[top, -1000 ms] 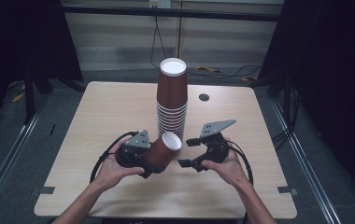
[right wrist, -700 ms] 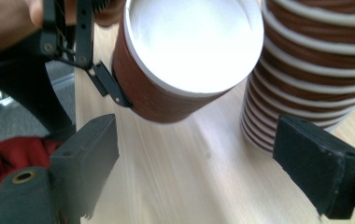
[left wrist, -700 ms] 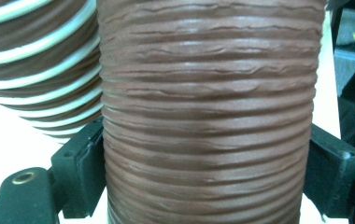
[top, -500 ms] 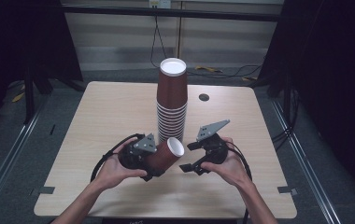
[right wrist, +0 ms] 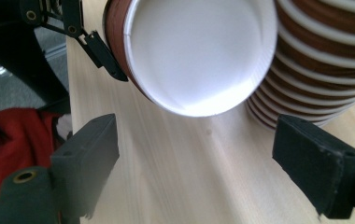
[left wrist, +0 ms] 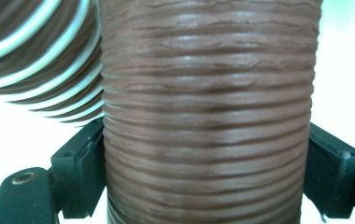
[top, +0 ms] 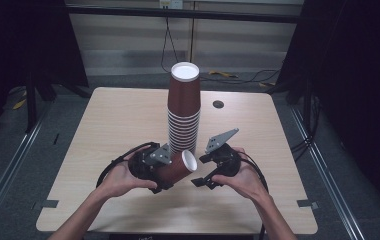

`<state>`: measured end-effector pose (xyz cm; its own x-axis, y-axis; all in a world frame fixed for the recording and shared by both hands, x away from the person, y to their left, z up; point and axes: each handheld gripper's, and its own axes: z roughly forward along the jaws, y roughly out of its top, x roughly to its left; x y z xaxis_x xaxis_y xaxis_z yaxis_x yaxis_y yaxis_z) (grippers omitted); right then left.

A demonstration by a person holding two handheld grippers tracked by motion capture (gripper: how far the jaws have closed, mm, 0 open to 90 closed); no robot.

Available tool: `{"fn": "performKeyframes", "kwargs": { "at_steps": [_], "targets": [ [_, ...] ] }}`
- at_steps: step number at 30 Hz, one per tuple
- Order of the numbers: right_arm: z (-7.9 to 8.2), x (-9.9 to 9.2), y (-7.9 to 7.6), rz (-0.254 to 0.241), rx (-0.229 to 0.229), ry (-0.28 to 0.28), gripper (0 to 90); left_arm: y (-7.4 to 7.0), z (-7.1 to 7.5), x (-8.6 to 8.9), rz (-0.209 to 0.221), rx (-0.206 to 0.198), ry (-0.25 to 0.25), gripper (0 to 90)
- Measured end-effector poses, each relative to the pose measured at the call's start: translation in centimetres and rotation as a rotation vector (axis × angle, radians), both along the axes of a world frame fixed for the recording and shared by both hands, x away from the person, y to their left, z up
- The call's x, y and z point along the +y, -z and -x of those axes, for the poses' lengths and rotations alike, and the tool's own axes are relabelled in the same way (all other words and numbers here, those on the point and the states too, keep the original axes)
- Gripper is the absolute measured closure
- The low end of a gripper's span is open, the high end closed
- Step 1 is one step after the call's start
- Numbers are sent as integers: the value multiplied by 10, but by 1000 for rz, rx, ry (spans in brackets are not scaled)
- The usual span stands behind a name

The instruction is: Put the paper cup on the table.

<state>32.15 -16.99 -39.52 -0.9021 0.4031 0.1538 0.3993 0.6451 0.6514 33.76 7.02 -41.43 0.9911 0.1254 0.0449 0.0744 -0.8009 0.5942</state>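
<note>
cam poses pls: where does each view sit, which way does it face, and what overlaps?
High view: above the person's side, facing forward and down on the table; both hands and forearms show.
Left gripper view: on the left gripper, facing the clamped single cup.
Right gripper view: on the right gripper, jaws apart, facing that cup's mouth.
Shared: the cup and the cup stack.

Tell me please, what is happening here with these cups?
A person works at a table with a hand-held gripper in each hand. The left hand-held gripper is clamped on a single brown cup, held on its side with its white mouth toward the right hand-held gripper. That one is open and holds nothing; its jaws point at the cup's mouth. A tall stack of the same cups stands upright just behind them.
</note>
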Motion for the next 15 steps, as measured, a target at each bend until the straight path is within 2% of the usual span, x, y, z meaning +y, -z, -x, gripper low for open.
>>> {"fn": "performKeyframes", "kwargs": {
  "at_steps": [3, 6, 8, 12, 14, 15],
  "targets": [
    [1, 2, 2, 43, -7, -7, 150, 2, -1, -4, -9, 2, -2, 150],
    [2, 3, 2, 58, -3, -25, 146, 4, -1, -9, -52, 0, 1, 150],
    [2, 4, 2, 76, -9, -31, 148, 6, 1, -13, -74, -3, 11, 150],
    [2, 8, 6, 111, 7, -53, 168, 8, 4, -17, -84, -6, 24, 150],
    [1, 10, 8, 121, 6, -57, 168, 7, 3, -18, -115, -15, 44, 150],
    [1, 10, 8, 122, 10, -58, 168, 9, 5, -18, -97, -2, 26, 150]
  ]
}}
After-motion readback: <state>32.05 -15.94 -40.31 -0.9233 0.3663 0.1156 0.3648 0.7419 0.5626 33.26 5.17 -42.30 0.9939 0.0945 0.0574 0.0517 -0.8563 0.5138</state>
